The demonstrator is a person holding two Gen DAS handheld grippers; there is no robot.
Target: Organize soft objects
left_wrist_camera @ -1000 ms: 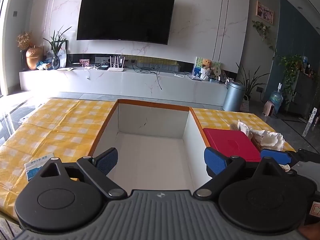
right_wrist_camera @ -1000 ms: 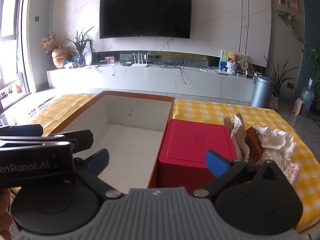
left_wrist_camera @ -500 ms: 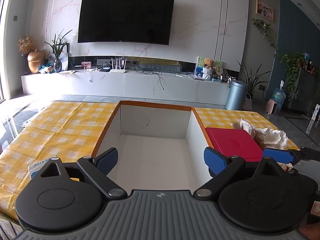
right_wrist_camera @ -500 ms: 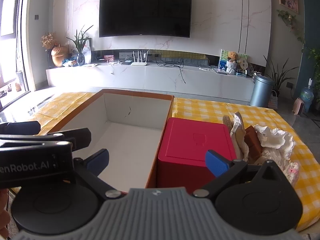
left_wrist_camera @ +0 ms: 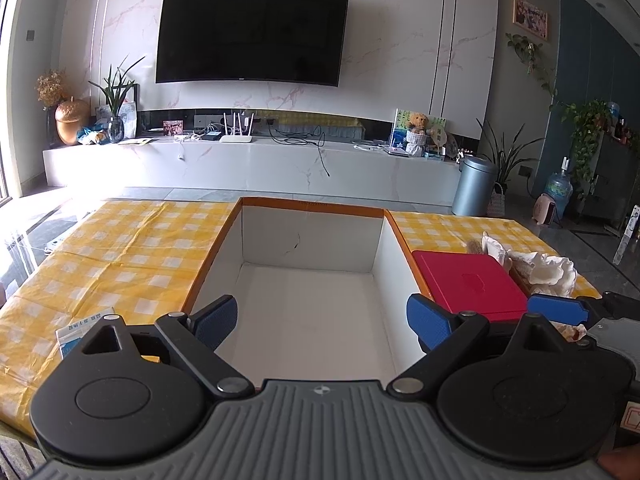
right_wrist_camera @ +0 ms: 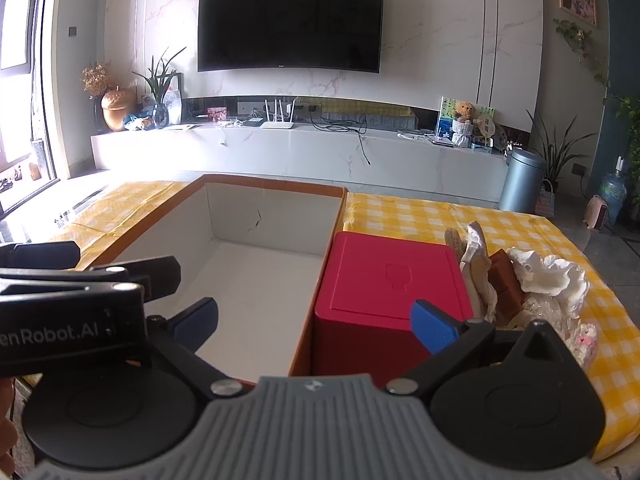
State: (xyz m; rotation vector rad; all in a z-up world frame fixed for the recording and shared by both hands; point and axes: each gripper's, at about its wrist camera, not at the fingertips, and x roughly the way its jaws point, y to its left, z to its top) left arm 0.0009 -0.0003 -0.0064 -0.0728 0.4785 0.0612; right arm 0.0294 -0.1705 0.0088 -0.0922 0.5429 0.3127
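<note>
A large open cardboard box (left_wrist_camera: 308, 304) (right_wrist_camera: 256, 276) with white inner walls and an orange rim stands on the yellow checked tablecloth, nothing inside it. A pile of soft things, white and beige cloth (left_wrist_camera: 548, 274) (right_wrist_camera: 548, 278) with a brown piece, lies right of a red box (left_wrist_camera: 468, 284) (right_wrist_camera: 388, 280). My left gripper (left_wrist_camera: 322, 322) hangs open over the box's near end, holding nothing. My right gripper (right_wrist_camera: 314, 322) is open too, straddling the box's right wall and the red box. The pile's lower part is hidden behind the right gripper's body.
A small blue-and-white packet (left_wrist_camera: 82, 330) lies on the tablecloth (left_wrist_camera: 120, 248) at the near left. The left gripper's body (right_wrist_camera: 68, 316) fills the right wrist view's left edge. Beyond the table are a TV (left_wrist_camera: 252, 34), a low white cabinet and a metal bin (left_wrist_camera: 472, 186).
Both grippers have drifted slightly, the left one rising or tilting a little so the box sits a bit lower and fuller in view. Both stay open.
</note>
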